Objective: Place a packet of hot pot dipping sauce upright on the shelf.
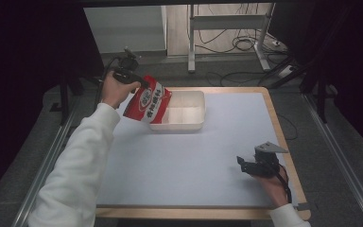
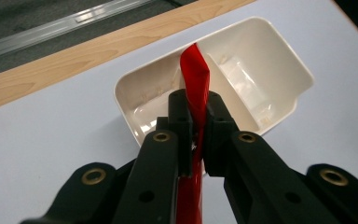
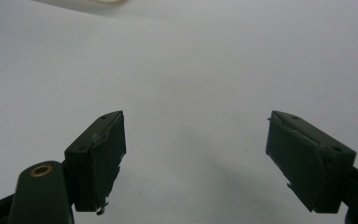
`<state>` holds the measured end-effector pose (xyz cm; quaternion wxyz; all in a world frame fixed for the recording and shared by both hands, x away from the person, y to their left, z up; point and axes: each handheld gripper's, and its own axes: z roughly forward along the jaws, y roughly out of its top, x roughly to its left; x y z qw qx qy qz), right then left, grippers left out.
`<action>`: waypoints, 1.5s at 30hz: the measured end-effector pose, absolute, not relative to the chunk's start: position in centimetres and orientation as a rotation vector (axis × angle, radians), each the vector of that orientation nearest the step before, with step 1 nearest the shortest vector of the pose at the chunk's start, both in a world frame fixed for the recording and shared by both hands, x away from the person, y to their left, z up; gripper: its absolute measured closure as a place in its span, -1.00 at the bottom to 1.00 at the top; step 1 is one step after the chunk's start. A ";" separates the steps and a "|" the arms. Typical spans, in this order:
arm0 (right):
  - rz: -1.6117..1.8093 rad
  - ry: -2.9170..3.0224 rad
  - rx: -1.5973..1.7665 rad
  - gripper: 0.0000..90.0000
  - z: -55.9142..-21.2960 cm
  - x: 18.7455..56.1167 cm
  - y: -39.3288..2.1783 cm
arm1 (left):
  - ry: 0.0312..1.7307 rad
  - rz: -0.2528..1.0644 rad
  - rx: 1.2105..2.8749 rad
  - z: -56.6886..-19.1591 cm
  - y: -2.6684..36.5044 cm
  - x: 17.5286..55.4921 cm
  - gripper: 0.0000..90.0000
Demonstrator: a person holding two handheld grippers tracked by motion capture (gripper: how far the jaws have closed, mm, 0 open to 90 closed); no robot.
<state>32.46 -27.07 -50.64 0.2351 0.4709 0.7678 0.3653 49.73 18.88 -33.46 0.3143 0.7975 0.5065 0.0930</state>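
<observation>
A red and white snack bag (image 1: pixel 148 101) hangs tilted over the left end of a cream two-compartment tray (image 1: pixel 189 122). My left gripper (image 1: pixel 140 84) is shut on the bag's top edge, held above the table's far left. In the left gripper view the red bag (image 2: pixel 195 77) runs edge-on between the jaws of my left gripper (image 2: pixel 198 105), over the tray (image 2: pixel 279 49), whose compartments look empty. My right gripper (image 1: pixel 242 162) rests low near the table's front right, open, with bare mat between its jaws of my right gripper (image 3: pixel 193 140).
The table (image 1: pixel 184 161) has a pale grey mat and a wooden rim (image 1: pixel 278 124). Beyond its far edge stand a metal frame leg (image 1: pixel 191 38) and loose cables (image 1: pixel 246 45) on the floor. Metal rails (image 1: pixel 340 151) run along both sides.
</observation>
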 end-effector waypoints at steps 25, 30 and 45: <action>0.998 2.115 1.291 -0.57 -50.8 32.6 -27.1 | 1.339 0.228 2.108 -35.0 16.6 52.4 0.84; 0.996 2.119 1.287 -0.56 -50.8 32.6 -27.1 | 1.332 0.173 2.086 -36.0 15.9 53.1 0.84; 0.994 2.122 1.284 -0.56 -50.8 32.6 -27.1 | 1.331 0.247 2.085 -35.9 17.2 52.8 0.73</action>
